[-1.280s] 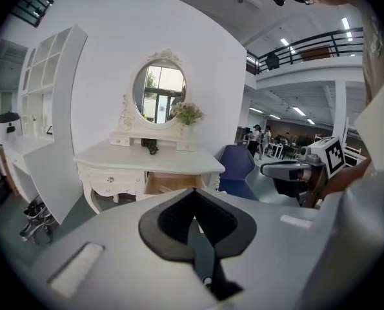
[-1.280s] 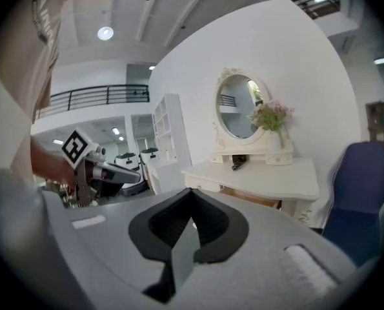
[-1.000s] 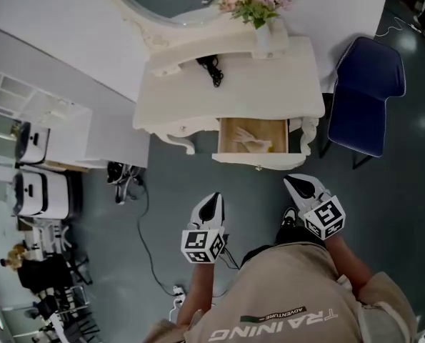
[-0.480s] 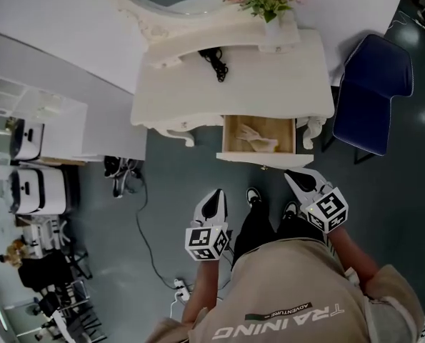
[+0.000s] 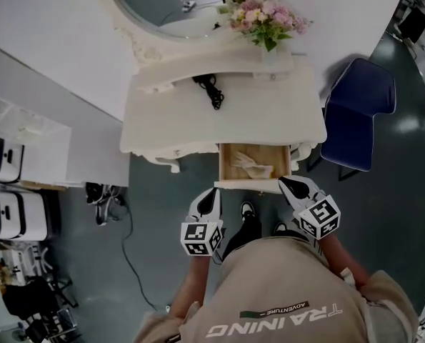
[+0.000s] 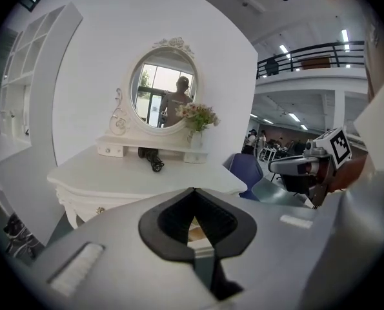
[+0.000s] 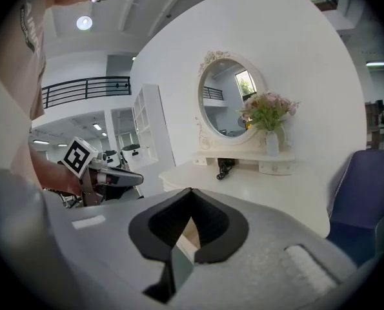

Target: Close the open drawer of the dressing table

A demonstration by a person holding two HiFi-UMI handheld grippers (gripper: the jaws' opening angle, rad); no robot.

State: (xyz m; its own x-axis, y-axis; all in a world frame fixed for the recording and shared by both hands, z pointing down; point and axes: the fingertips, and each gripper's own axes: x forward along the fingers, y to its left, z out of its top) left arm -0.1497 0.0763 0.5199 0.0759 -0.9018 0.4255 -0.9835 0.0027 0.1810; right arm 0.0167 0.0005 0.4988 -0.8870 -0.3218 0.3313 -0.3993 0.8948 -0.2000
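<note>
Jutting from the cream dressing table's (image 5: pixel 198 120) right front, the open drawer (image 5: pixel 235 164) shows a pale wooden inside; the left gripper (image 5: pixel 211 193) and right gripper (image 5: pixel 286 184) hover before it, jaws clenched, empty.

Cream dressing table (image 5: pixel 219 123), wooden drawer (image 5: pixel 255 164) pulled open.

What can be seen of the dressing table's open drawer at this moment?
The drawer stands pulled out from under the right part of the cream dressing table. Its inside looks like bare light wood; its front panel is cream. A pale, limp item lies inside. The right gripper, jaws together, sits by its front right corner; whether they touch cannot be told.
</note>
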